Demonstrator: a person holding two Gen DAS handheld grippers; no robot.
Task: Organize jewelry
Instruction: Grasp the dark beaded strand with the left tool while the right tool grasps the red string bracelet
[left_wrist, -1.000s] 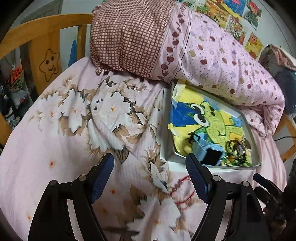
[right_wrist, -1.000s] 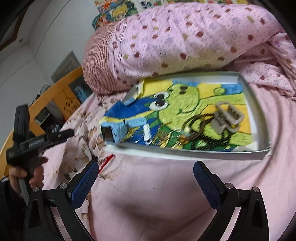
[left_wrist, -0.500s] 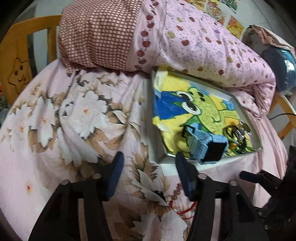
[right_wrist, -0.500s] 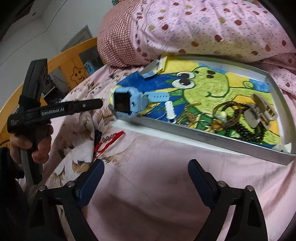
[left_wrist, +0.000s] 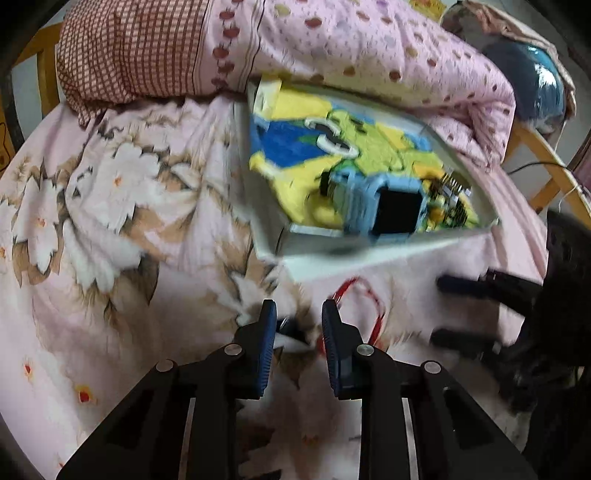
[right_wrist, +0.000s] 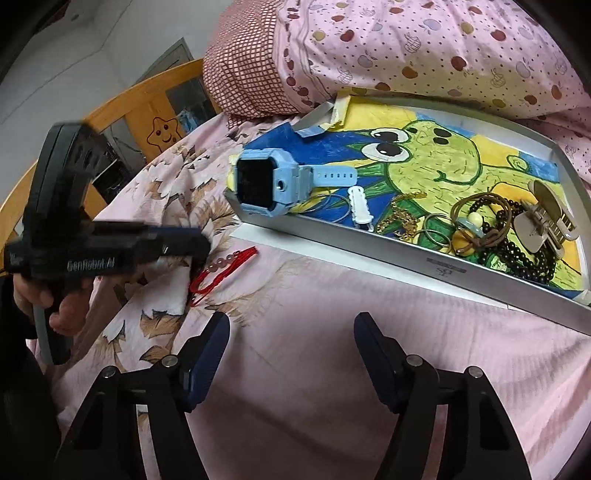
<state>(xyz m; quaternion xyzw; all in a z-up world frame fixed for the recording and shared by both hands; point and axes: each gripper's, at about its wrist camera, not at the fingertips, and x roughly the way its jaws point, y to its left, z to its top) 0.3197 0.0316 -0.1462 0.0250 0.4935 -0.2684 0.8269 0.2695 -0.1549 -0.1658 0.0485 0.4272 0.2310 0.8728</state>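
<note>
A red string bracelet (left_wrist: 378, 310) with pink beads (right_wrist: 221, 264) lies on the pink floral bedsheet just in front of the grey tray (right_wrist: 406, 258). My left gripper (left_wrist: 295, 332) is low over its dark end, fingers narrowed with a gap still between them. From the right wrist view, a hand holds that left gripper (right_wrist: 195, 240) by the bracelet's left end. My right gripper (right_wrist: 291, 354) stands open above bare sheet, holding nothing. In the tray lie a blue smartwatch (right_wrist: 266, 188), a gold chain (right_wrist: 402, 218), black beads (right_wrist: 528, 258) and a hair claw (right_wrist: 546, 229).
The tray (left_wrist: 264, 218) has a frog drawing as its floor and rests against a rolled pink quilt (right_wrist: 424, 48). A checked pillow (left_wrist: 133, 48) lies at the back left. A wooden bed rail (right_wrist: 122, 107) runs along the left. The right gripper (left_wrist: 480, 288) shows at the right edge.
My left gripper has dropped toward the red bracelet and its fingers have closed much of the way. My right gripper has moved nearer the tray and narrowed a little.
</note>
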